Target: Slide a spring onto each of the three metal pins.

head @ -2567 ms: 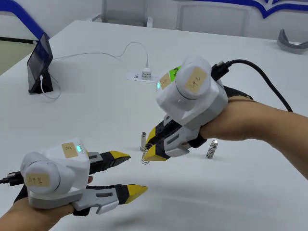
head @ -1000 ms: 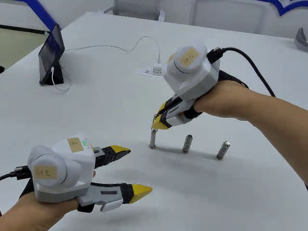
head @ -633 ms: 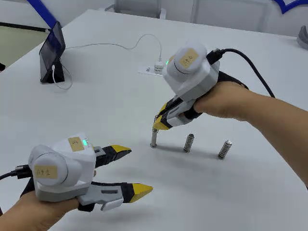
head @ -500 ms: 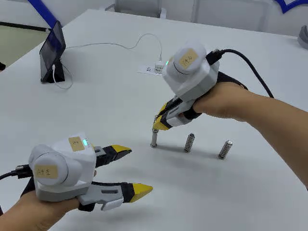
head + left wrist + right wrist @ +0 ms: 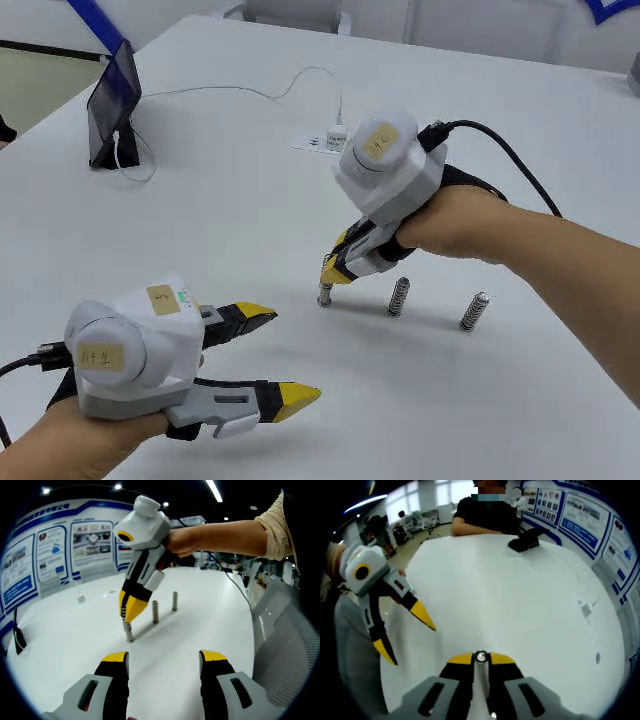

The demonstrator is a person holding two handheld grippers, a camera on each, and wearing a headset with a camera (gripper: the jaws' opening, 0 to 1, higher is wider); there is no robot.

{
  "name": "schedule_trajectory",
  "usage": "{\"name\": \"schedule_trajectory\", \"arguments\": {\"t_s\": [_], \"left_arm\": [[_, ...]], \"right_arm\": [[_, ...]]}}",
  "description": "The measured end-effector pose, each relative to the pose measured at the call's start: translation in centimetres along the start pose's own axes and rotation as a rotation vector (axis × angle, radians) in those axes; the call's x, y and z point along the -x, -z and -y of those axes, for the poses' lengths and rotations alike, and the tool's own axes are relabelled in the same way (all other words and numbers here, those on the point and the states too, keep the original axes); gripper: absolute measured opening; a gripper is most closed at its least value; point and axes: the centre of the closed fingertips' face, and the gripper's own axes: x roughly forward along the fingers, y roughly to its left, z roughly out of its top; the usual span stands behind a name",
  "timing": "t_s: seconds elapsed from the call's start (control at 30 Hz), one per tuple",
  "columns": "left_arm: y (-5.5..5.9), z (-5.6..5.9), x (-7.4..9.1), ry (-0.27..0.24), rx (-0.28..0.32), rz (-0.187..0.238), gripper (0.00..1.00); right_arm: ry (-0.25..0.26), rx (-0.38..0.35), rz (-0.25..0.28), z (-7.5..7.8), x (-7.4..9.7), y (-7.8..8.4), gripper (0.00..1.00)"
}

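The right gripper is pinched narrow around the third spring and holds it directly over the last pin. The spring's lower coils appear to have started over the pin's top. The middle pin and the far pin, both already sleeved, stand in a row to one side of the last pin. The left gripper hovers wide open near it, above the counter. To finish cleanly, keep the spring plumb with the pin and lower it straight. Ease the squeeze only once the coils ride freely, since side pressure could tip the pin.
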Motion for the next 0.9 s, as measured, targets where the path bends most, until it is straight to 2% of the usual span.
{"name": "schedule_trajectory", "arguments": {"t_s": [0.6, 0.9], "left_arm": [[0.3, 0.0, -0.1, 0.001, 0.007, -0.009, 0.57], [0.4, -0.3, -0.1, -0.004, 0.008, -0.009, 0.57]], "right_arm": [[-0.022, -0.013, -0.043, -0.9, -2.0, 1.7, 0.12], [-0.021, -0.019, -0.030, -0.7, -2.0, 1.4, 0.13]]}}
